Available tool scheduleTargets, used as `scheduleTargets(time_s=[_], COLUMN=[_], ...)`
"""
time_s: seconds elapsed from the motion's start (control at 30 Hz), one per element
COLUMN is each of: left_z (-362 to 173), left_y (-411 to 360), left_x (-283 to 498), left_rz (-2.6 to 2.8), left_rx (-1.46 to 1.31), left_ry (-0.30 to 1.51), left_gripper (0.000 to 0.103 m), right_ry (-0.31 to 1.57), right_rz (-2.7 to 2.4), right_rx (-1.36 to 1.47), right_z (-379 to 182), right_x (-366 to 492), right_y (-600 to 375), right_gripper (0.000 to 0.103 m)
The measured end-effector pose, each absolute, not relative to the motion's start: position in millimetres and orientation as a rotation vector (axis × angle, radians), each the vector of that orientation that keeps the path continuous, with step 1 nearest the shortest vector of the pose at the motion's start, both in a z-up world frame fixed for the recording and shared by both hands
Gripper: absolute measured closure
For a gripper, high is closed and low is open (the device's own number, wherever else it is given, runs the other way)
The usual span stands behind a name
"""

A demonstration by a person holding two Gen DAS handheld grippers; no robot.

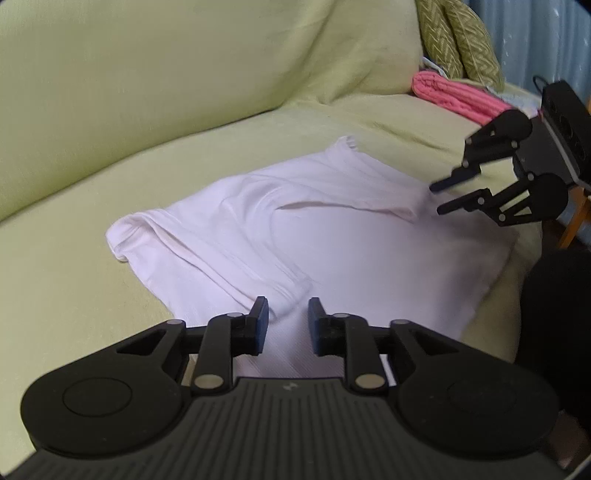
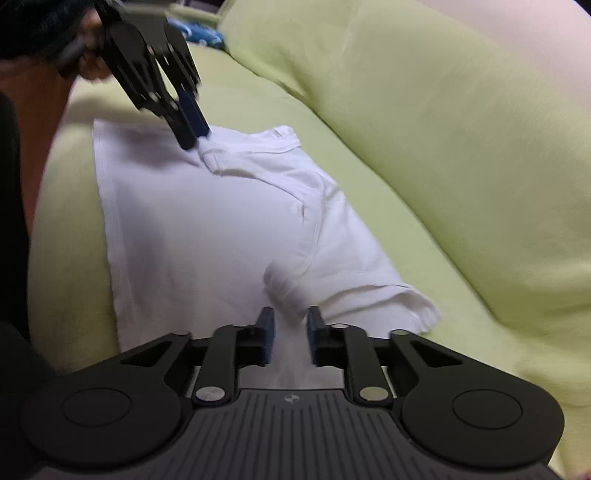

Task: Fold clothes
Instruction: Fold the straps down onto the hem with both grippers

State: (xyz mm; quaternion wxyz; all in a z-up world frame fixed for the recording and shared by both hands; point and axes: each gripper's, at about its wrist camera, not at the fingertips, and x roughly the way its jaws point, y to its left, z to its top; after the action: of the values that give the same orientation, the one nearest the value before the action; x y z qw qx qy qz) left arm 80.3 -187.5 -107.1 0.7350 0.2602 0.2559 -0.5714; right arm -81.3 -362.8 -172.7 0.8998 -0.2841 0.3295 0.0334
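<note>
A white T-shirt [image 1: 332,236] lies partly folded on a pale green sofa seat [image 1: 74,288], its sleeves turned in over the body. My left gripper [image 1: 288,321] hovers low over the shirt's near edge, with its jaws a little apart and a fold ridge just ahead of the tips. In the right wrist view the left gripper [image 2: 195,138] touches a small bunch of cloth at the far side of the shirt [image 2: 203,229]. My right gripper [image 2: 290,328] stands open over a blurred sleeve end. From the left wrist view, the right gripper [image 1: 437,197] is open beside the shirt's edge.
The sofa backrest [image 2: 443,129] rises behind the shirt. A pink knit garment [image 1: 454,98] and green patterned cushions [image 1: 458,40] sit at the far end of the seat. A blue patterned cloth [image 2: 203,33] lies at the other end. A dark sleeve [image 1: 554,295] is at the right.
</note>
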Motion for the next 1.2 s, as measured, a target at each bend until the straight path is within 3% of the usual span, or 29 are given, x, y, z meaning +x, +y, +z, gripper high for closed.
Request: scheduleTargets(time_s=[0.07,0.27,0.4,0.53,0.57,0.6,0.67,0.73,0.97,1.2], left_z=[-105.7,-119.3,-135.5,-135.3,-138.2,-140.8,-142.3,-138.3,-101.9,-108.8], left_y=[-191.3,-215.7,-222.2,-221.7,-222.8,-223.9,-225.9,-225.8,-198.0,-168.6], left_x=[60.9,25.3,24.1,28.3,28.8,29.6,31.5,31.6,16.6,-13.1], left_rz=[-1.212,-1.119,-1.099,-1.125,-1.118,-1.116,-1.132,-1.142,-1.243,-1.249], left_rx=[0.668,0.995,1.181,1.206,1.227,1.244,1.26,1.249,1.082,1.121], left_ry=[0.468,0.254,0.191,0.2,0.189,0.184,0.198,0.218,0.264,0.28], left_gripper=[0.072,0.072,0.073,0.075,0.075,0.076,0.093,0.096,0.096,0.096], right_ry=[0.663,0.698,0.709,0.702,0.706,0.72,0.735,0.725,0.703,0.73], right_rz=[0.026,-0.027,-0.047,-0.035,-0.027,-0.019,0.0,0.002,0.002,0.007], right_rx=[-0.646,-0.9,-1.02,-1.073,-1.09,-1.097,-1.06,-1.015,-0.911,-0.852], right_z=[-174.9,-190.6,-202.2,-206.6,-208.9,-210.4,-205.5,-195.4,-164.6,-168.7], right_x=[-84.2,-71.9,-61.2,-51.1,-48.5,-45.6,-44.7,-47.9,-79.5,-96.8], right_y=[-351.5,-341.3,-339.0,-340.4,-341.4,-343.0,-346.9,-350.3,-348.4,-342.2], right_gripper=[0.057,0.067,0.067,0.07,0.077,0.097,0.097,0.098,0.098,0.098])
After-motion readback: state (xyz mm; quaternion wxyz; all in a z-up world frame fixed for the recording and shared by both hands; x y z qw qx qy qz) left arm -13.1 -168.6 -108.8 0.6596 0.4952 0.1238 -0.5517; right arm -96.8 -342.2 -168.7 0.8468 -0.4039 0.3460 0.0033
